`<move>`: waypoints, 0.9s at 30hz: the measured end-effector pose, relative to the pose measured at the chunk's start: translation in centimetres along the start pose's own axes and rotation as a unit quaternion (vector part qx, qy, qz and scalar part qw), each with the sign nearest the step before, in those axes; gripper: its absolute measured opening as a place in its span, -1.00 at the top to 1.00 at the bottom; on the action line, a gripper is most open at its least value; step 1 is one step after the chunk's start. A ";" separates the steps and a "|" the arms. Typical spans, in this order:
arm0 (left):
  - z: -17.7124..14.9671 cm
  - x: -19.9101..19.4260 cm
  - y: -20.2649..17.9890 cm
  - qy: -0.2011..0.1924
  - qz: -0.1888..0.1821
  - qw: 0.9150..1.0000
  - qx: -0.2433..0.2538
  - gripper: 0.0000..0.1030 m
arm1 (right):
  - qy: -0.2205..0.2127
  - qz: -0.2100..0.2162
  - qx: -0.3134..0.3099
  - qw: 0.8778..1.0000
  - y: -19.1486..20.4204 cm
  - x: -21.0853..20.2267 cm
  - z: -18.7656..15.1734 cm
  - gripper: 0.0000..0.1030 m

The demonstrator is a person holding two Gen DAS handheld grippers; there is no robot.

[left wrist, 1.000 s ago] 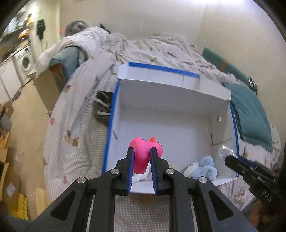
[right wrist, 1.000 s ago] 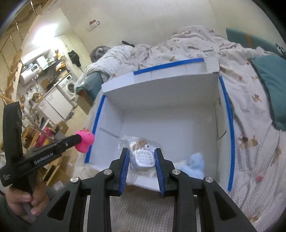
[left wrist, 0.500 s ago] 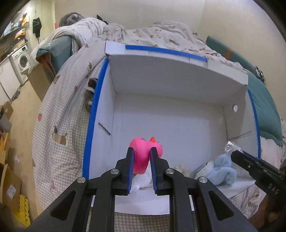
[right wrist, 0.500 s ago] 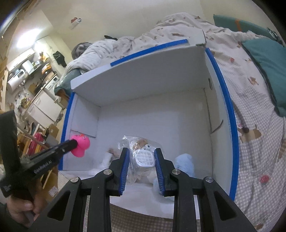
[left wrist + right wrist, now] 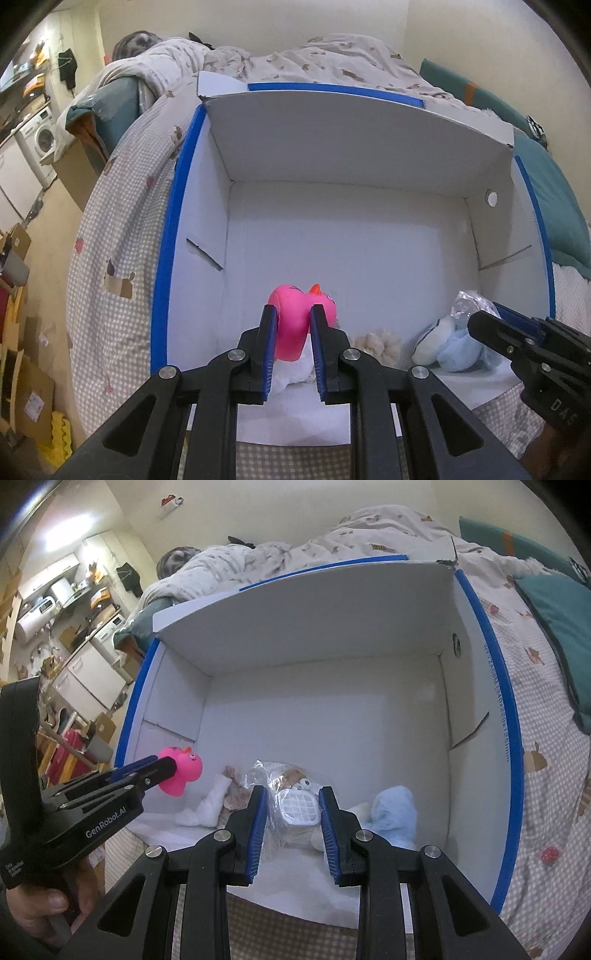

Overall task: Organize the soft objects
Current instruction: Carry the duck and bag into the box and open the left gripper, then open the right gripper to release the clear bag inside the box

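A white box with blue-taped edges [image 5: 177, 206] stands open on the bed. My left gripper [image 5: 291, 314] is shut on a pink rubber duck [image 5: 295, 317] and holds it over the box's near left part; the duck also shows in the right wrist view [image 5: 183, 770]. My right gripper [image 5: 293, 797] is shut on a toy in a clear plastic bag [image 5: 295, 805], held over the near middle of the box [image 5: 495, 686]. A light blue plush [image 5: 450, 345] [image 5: 393, 812], a white cloth [image 5: 207, 806] and a beige fluffy toy [image 5: 380, 339] lie on the box floor.
The box sits on a checked bedspread [image 5: 118, 258] with a rumpled duvet [image 5: 295, 59] behind it. A teal pillow [image 5: 557, 627] lies to the right. Left of the bed are the floor, cardboard boxes [image 5: 22, 369] and a washing machine [image 5: 40, 140].
Both grippers have moved forward, closer to and over the box, each still holding its toy. The box now fills most of both views.
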State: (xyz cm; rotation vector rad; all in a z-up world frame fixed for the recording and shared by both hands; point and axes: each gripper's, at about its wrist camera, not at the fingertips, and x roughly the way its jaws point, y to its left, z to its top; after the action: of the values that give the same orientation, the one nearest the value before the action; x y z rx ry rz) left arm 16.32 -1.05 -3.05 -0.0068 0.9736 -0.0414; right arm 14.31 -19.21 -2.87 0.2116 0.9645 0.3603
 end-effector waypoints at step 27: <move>-0.5 -0.1 -0.2 -0.004 0.001 1.000 0.004 0.68 | 0.004 -0.011 0.015 1.000 -0.6 0.5 0.1 0.41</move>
State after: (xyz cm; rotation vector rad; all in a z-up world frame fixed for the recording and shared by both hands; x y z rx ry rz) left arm 15.83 -1.25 -3.23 0.0011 0.9648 -0.0425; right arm 14.79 -19.62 -3.37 0.2260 0.9791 0.3265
